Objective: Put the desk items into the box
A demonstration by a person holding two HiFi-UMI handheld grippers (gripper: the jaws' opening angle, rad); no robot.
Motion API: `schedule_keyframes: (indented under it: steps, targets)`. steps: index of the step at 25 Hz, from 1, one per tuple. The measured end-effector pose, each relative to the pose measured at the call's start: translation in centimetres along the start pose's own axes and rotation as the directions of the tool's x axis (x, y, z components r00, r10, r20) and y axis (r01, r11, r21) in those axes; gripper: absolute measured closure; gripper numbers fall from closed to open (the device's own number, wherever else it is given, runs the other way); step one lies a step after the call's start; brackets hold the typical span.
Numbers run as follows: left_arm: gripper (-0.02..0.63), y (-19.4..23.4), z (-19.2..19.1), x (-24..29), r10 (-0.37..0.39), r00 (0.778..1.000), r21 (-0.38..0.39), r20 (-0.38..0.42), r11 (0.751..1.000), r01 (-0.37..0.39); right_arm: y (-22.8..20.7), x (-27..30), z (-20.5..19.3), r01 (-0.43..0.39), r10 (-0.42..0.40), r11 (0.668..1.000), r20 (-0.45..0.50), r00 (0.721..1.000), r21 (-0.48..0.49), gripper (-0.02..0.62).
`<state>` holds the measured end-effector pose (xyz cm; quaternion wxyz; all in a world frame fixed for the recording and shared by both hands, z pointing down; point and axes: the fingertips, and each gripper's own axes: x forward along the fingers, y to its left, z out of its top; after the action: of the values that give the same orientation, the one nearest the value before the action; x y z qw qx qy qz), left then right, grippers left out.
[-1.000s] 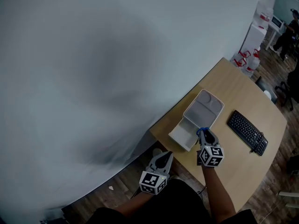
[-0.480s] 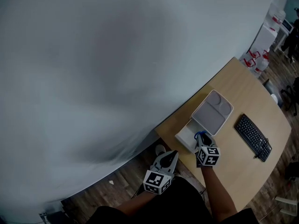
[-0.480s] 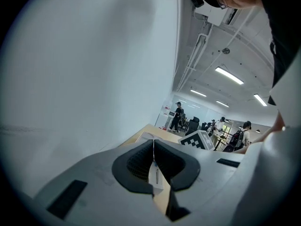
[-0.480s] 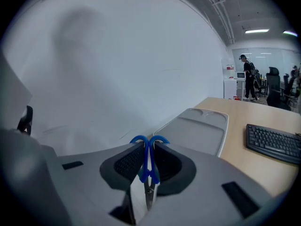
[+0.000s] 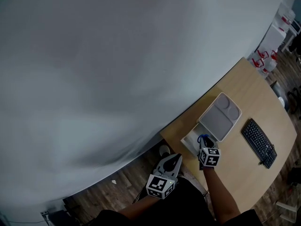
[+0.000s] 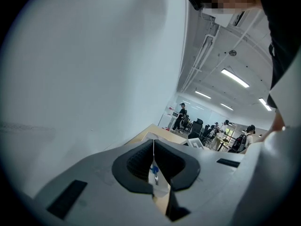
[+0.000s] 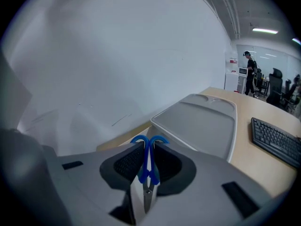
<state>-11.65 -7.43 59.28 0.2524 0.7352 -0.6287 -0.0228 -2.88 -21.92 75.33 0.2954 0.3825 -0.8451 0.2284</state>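
A white box (image 5: 189, 141) stands open at the desk's near left corner, with its lid (image 5: 220, 117) leaning off its far end. My right gripper (image 5: 204, 140) hovers over the open box, shut on a pair of blue-handled scissors (image 7: 148, 161) whose handles stick out past the fingertips and whose blades point back. In the right gripper view the lid (image 7: 197, 124) lies just ahead. My left gripper (image 5: 175, 158) hangs off the desk's near edge, left of the box, its jaws shut with nothing between them.
A black keyboard (image 5: 259, 142) lies on the wooden desk (image 5: 249, 88) right of the box. A pale wall runs along the desk's left side. Wooden floor shows below the desk edge. People and office chairs stand far off in the room.
The head view has swung, so the desk sits lower and further right in the picture. My right gripper keeps the scissors over the box. The left gripper stays beside the desk edge.
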Motion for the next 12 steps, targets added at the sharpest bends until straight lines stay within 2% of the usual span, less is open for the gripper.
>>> schedule_keyframes:
  steps: [12]
  targets:
    - [0.591,1.1,1.6,0.5,-0.015,1.000,0.015,-0.006,1.000,0.015,0.4,4.6,-1.4,0.057,-0.063,0.998,-0.175,0.983,-0.036,0.468]
